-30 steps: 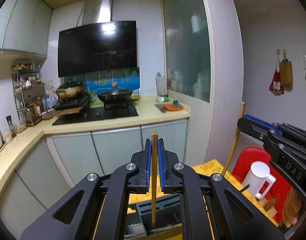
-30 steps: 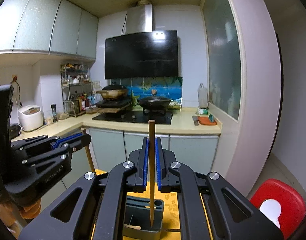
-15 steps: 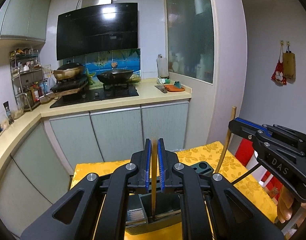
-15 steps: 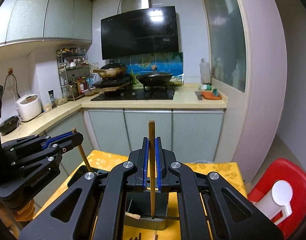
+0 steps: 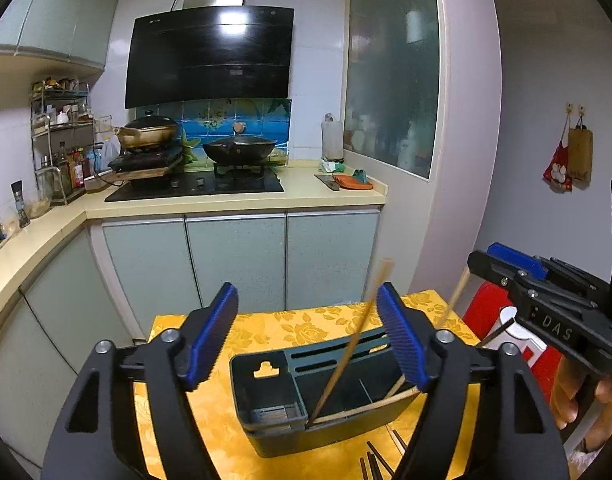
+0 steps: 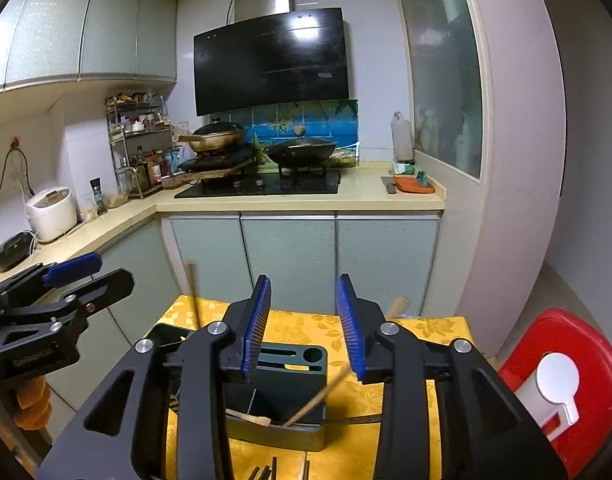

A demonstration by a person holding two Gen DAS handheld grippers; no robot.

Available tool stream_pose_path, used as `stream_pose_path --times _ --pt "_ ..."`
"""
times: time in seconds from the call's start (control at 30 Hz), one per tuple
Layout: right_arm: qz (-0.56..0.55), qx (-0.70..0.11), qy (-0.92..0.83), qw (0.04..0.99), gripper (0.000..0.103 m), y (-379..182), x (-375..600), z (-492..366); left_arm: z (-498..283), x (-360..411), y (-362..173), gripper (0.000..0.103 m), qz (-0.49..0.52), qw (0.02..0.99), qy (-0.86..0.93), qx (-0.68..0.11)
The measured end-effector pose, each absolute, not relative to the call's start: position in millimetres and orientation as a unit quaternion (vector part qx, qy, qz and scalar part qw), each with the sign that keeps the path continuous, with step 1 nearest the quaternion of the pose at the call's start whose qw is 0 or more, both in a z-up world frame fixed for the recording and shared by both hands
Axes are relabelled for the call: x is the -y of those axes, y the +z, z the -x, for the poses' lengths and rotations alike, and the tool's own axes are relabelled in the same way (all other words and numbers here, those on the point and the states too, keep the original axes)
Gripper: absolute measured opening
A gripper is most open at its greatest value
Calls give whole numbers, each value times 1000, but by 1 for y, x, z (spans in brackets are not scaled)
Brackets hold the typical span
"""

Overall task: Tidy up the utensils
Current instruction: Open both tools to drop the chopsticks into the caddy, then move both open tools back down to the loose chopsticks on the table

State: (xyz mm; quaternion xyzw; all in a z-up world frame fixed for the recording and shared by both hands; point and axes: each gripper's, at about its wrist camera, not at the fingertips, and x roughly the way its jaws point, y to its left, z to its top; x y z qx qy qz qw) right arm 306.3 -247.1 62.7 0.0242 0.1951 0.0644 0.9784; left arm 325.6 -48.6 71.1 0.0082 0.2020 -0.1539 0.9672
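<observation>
A dark green utensil holder (image 5: 326, 396) stands on the yellow tablecloth (image 5: 265, 328). My left gripper (image 5: 306, 338) is open above it; a wooden chopstick (image 5: 346, 352) leans loose inside the holder. My right gripper (image 6: 303, 328) is open above the same holder (image 6: 277, 412); another wooden chopstick (image 6: 318, 398) leans in its compartment. Each gripper shows in the other's view, the right one (image 5: 506, 276) and the left one (image 6: 85, 276). Dark chopsticks (image 6: 265, 472) lie on the cloth in front of the holder.
A red stool (image 6: 566, 380) with a white mug (image 6: 554, 384) stands right of the table. A kitchen counter (image 5: 225, 200) with stove and pans runs behind. A black tray (image 6: 165, 336) lies at the table's left.
Both grippers opened and released their chopsticks, which dropped into the holder and now lean there. Both views have tilted downward toward the table.
</observation>
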Motion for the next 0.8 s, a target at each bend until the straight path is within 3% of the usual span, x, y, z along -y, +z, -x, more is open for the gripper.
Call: stream_pose_path --times 0.37,0.57,0.8 --pt "-17 -187 61 980 40 57 253 -273 -284 38 54 82 -18 974 -131 -182" --pt "-15 -188 54 981 48 47 257 -251 -257 35 40 83 -38 977 -113 -176" --pt "5 -195 48 980 48 20 255 -218 -228 28 13 85 -45 975 -104 -189"
